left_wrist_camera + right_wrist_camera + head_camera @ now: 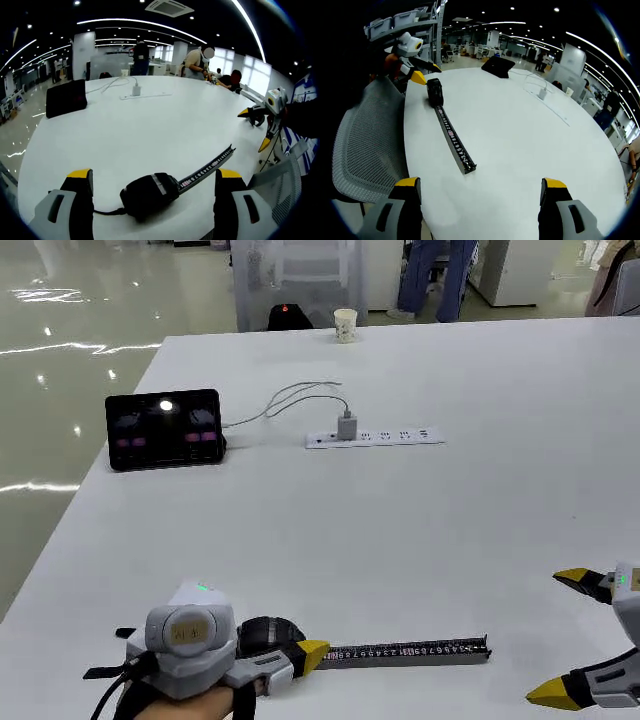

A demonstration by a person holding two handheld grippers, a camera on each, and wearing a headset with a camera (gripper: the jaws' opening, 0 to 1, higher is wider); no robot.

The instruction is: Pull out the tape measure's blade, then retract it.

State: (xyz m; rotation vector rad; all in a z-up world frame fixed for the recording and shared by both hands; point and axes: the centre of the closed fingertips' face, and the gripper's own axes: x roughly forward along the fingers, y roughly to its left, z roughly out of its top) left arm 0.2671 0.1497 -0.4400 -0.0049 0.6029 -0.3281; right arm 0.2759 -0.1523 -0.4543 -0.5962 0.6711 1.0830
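Setting: a wide white surface [400, 530] in a large, bright hall with a glossy floor.

Tape measure [265, 635]: black and rounded. It lies on the surface close to its near edge, at the lower left of the head view.

Blade [410, 651]: drawn out of the tape measure and lying flat on the surface, printed numbers facing up. It runs in a straight line toward the right gripper. Its far end rests on the surface with nothing holding it.

Left gripper [154, 173]: the yellow-tipped jaws are spread wide, one on each side of the tape measure. The left gripper view shows a gap on both sides, so the jaws are not clamped on it.

Right gripper [481, 182]: the jaws are spread wide and hold nothing. The end of the blade lies ahead of them, clear of both tips.

Tablet [165, 430]: dark screen with pinkish patches, propped up toward the left side of the surface.

Power strip [390, 437]: white, near the middle of the surface, with a small charger [347, 426] plugged into it. A thin cable [300, 398] loops from the charger toward the tablet.

Cup [345, 325]: a paper cup, upright near the far edge.

Chair [365, 145]: a grey mesh back beside the near edge, seen in the right gripper view.

Background: people stand beyond the far edge.
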